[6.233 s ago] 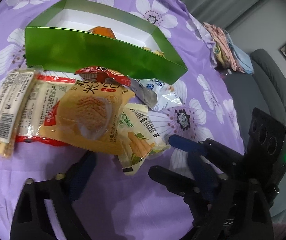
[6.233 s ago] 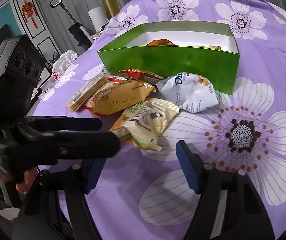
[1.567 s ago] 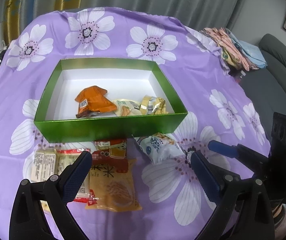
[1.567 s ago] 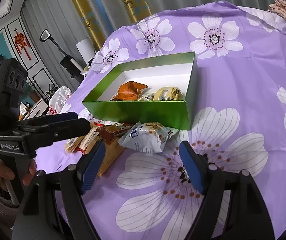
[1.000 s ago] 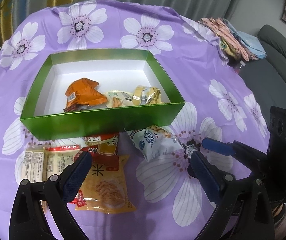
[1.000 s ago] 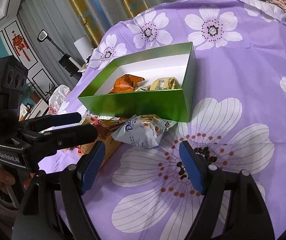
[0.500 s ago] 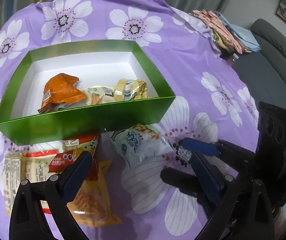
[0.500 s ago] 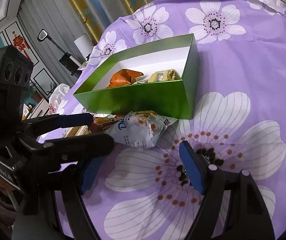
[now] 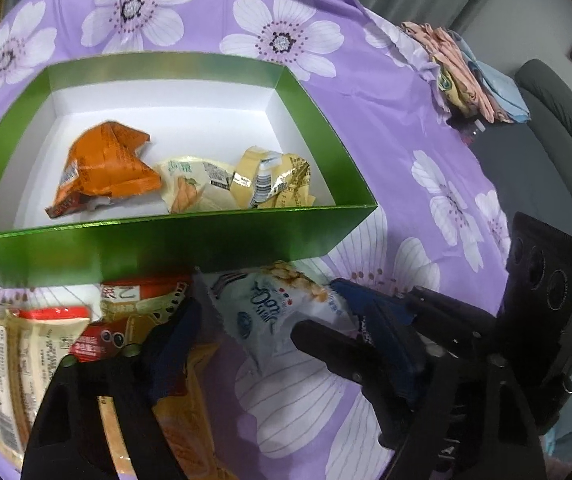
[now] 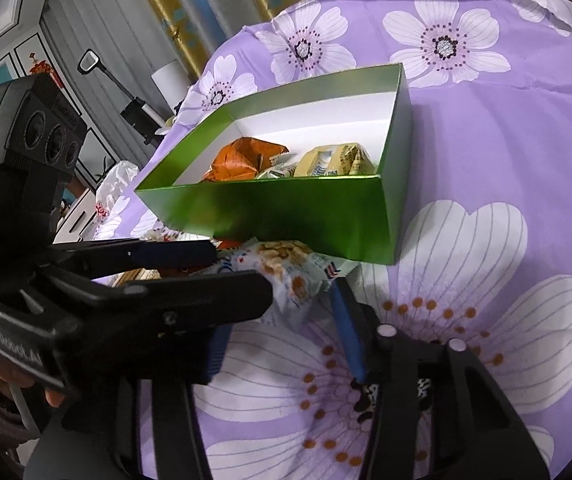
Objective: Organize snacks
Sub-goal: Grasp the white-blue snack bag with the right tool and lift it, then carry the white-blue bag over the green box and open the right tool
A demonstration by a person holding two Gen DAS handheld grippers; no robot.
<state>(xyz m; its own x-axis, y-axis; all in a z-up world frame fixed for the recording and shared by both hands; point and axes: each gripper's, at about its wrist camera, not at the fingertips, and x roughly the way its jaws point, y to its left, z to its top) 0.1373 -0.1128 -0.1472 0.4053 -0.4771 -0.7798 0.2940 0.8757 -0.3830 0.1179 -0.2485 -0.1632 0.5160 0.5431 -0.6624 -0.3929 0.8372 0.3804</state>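
Note:
An open green box (image 9: pixel 166 240) (image 10: pixel 294 216) holds an orange packet (image 9: pixel 106 164), a pale carrot-print packet (image 9: pixel 194 188) and a gold packet (image 9: pixel 270 180). A white-and-blue peanut packet (image 9: pixel 262 312) (image 10: pixel 286 276) lies just in front of it. My right gripper (image 10: pixel 278 312) (image 9: pixel 318 307) straddles this packet with its jaws closing; the right pad (image 10: pixel 346 328) sits at the packet's end, and the other pad is hidden. My left gripper (image 9: pixel 276 320) (image 10: pixel 242 271) hovers over the packets with closing jaws that press on nothing.
Red and yellow packets (image 9: pixel 126 320) and cracker packs (image 9: pixel 2 368) lie at the box's near left. The purple flowered cloth (image 10: pixel 486 140) covers the round table. Folded clothes (image 9: pixel 466 76) sit at the far right edge, with a grey sofa (image 9: pixel 558 120) beyond.
Both grippers have sunk toward the packets in front of the box and their jaws have narrowed. The right gripper's fingers now flank the white packet. The left gripper crosses in front of the right one.

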